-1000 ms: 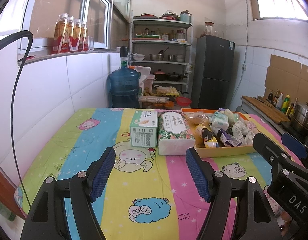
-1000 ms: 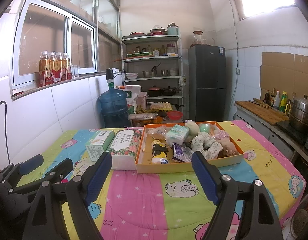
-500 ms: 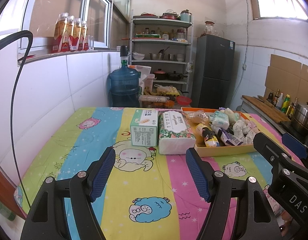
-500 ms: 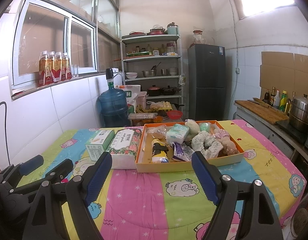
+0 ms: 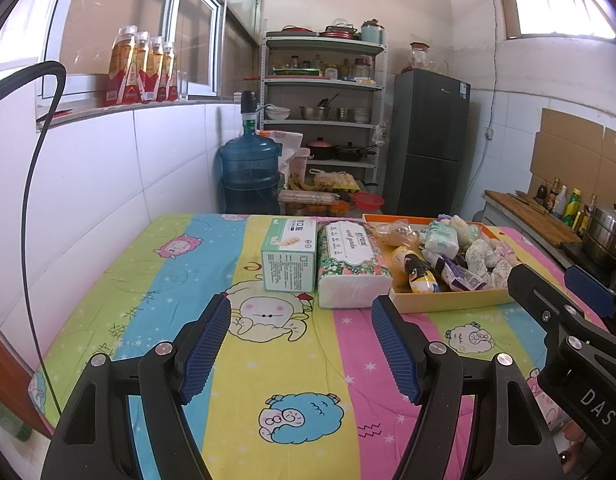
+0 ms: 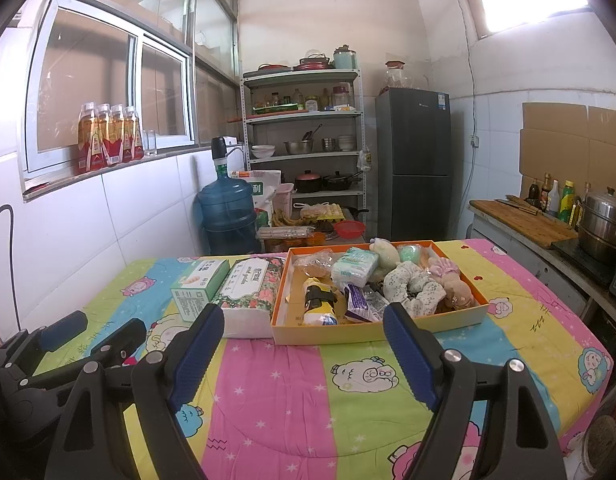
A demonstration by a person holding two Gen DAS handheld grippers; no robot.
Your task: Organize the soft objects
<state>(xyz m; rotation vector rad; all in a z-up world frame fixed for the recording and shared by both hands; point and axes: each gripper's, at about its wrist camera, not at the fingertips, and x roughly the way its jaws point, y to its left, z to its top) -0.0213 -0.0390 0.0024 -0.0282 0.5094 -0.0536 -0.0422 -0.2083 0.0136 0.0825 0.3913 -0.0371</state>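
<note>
Left wrist view: the left tongs (image 5: 300, 350) hang wide and empty over the bench (image 5: 108, 280). A green box (image 5: 290, 256) and a floral tissue pack (image 5: 349, 266) stand side by side beside the orange tray (image 5: 447, 304), near the far edge.

Right wrist view: the right tongs (image 6: 304, 350) are wide, empty. The tray (image 6: 371, 332) is heaped with soft packets and plush; whether sorting is starting or finished cannot be told.

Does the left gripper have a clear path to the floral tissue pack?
Probably yes. The left gripper is open and empty, and only bare tablecloth lies between it and the floral tissue pack, whose near end faces it.
</note>
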